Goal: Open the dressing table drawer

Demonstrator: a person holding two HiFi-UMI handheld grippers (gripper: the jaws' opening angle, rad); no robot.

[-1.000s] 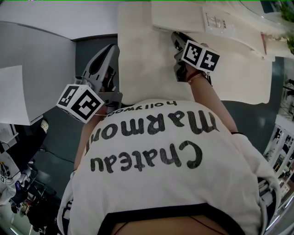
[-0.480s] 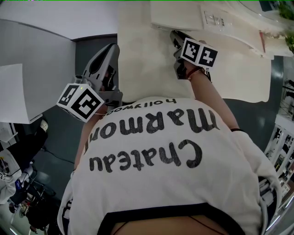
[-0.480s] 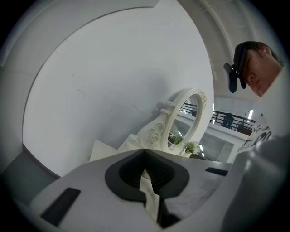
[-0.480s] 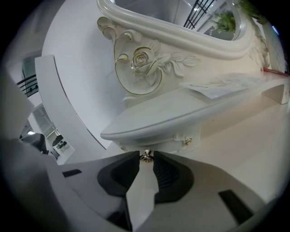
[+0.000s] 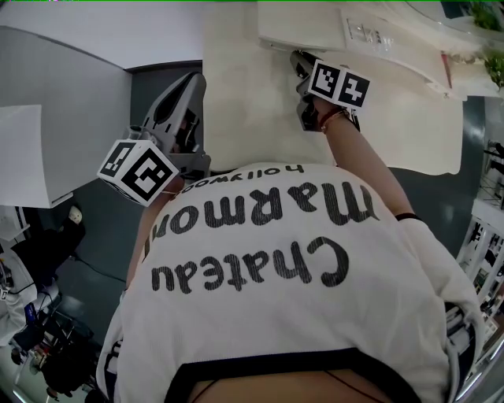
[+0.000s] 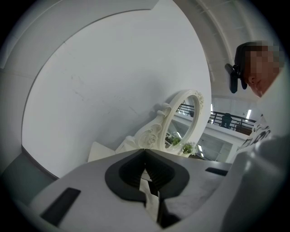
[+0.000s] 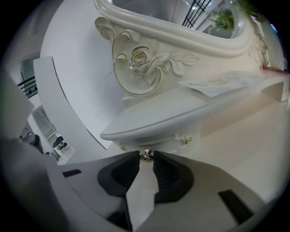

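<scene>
The white dressing table (image 5: 260,118) carries a raised shelf with a small drawer (image 7: 174,136) under it. A carved oval mirror (image 7: 181,27) stands behind. My right gripper (image 7: 146,155) reaches the drawer front, and its jaws are shut on a small brass drawer knob (image 7: 146,157) at their tips. A second brass knob (image 7: 188,140) shows further right on the same front. In the head view the right gripper (image 5: 299,61) touches the shelf's edge. My left gripper (image 6: 145,150) hangs in the air left of the table, shut with nothing in it, also visible as the left gripper (image 5: 189,83).
A curved white wall (image 6: 99,81) fills the left gripper view. A sheet of paper (image 7: 226,84) lies on the shelf top, with a green plant (image 5: 492,16) at the far right. Dark floor (image 5: 102,236) lies left of the table, with a white panel (image 5: 31,157) beside it.
Neither gripper has visibly moved; only the head view has shifted slightly.
</scene>
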